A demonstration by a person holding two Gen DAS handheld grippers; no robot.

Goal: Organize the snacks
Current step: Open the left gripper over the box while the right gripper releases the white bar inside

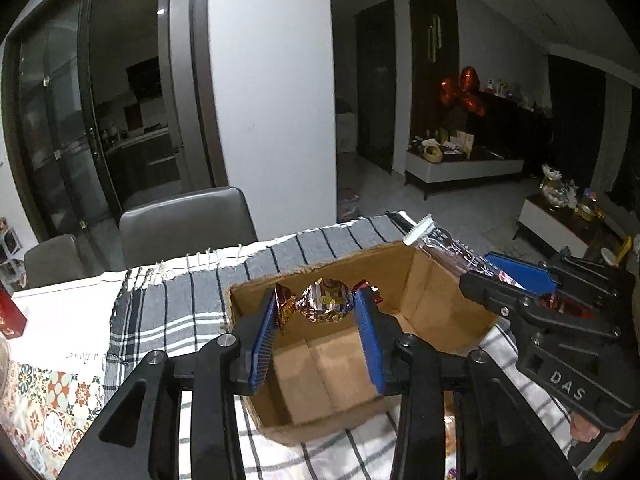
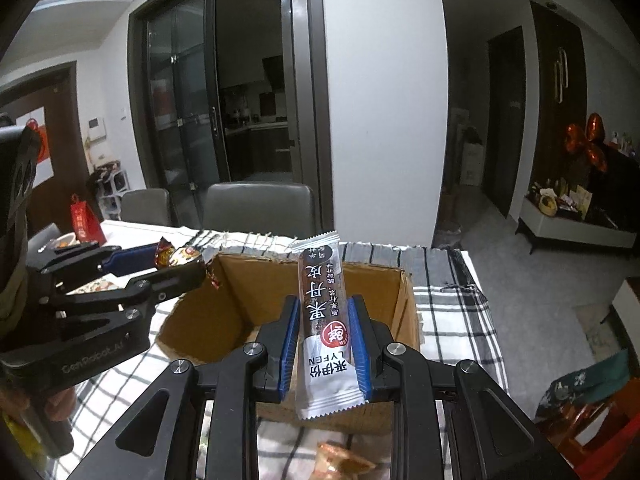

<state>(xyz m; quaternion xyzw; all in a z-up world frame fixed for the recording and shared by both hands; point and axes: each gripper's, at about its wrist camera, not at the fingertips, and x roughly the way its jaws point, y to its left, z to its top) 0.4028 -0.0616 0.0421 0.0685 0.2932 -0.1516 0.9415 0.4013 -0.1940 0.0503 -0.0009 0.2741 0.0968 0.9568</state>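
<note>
Your table [image 1: 60, 320] carries a white cover with a grey and white checked cloth [image 1: 192, 300] spread over it, and two grey padded chairs [image 1: 184, 224] stand at its far side. On the cloth sits an open brown cardboard box [image 1: 436, 300], flaps up, its floor bare where you can see it.

Your left gripper [image 1: 322, 312] hangs over the near left part of the box, pointing down into it. Its blue-padded fingers [image 1: 370, 344] stand a little way apart with a round candy in shiny gold and red foil, twisted at both ends [image 1: 326, 300], between the tips. The twisted ends touch the pads, but whether the pads press on the candy you cannot tell from here.

Your right gripper [image 2: 324, 340] is over the near right edge of the box, just beside the left one. Its fingers [image 2: 290, 340] are nearly closed and clamp a long flat snack packet, dark brown and silver with white lettering [image 2: 324, 320], which stands upright between the pads with its crimped top above the far wall of the box.

On the cloth just in front of the box lies another gold foil-wrapped sweet [image 2: 344, 462].
</note>
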